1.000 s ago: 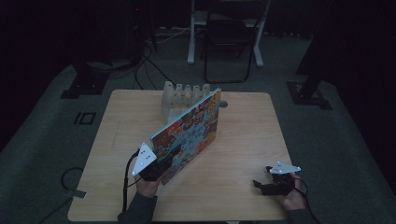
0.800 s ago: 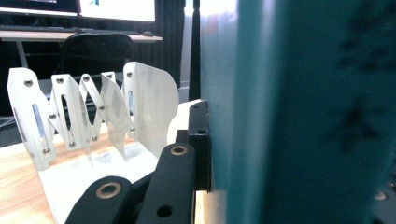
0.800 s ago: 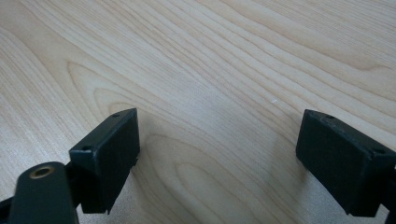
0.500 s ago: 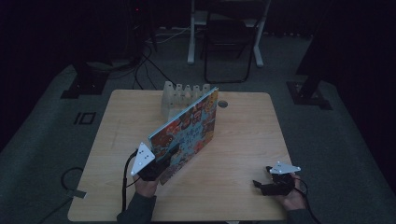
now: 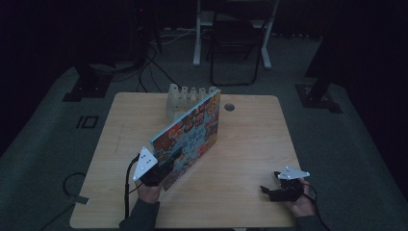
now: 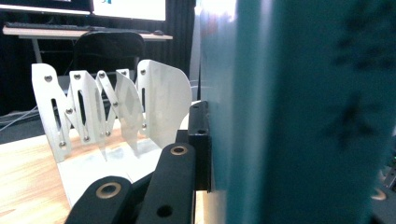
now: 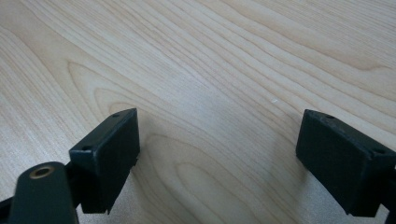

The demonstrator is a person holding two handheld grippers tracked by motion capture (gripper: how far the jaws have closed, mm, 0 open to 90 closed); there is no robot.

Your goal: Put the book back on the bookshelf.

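Observation:
A colourful picture book [image 5: 192, 134] stands tilted on its edge over the middle of the wooden table [image 5: 250, 144]. My left gripper [image 5: 166, 171] is shut on its near lower corner. In the left gripper view the book's teal cover [image 6: 299, 112] is very close, pressed against a black jaw. Behind the book stands a white rack [image 5: 185, 98] of upright dividers, seen as white metal fins [image 6: 112, 107] in the left gripper view. My right gripper [image 5: 269, 192] rests near the table's front right edge. It is open, and bare wood [image 7: 215, 116] lies between its black fingers [image 7: 109, 154].
A round cable hole [image 5: 229, 107] lies in the table behind the book. A dark chair [image 5: 235, 43] and stand legs are on the floor beyond the table. Cables trail on the floor at left.
The book has tipped a little more upright in my left gripper, which has shifted slightly left. The right gripper has stayed still.

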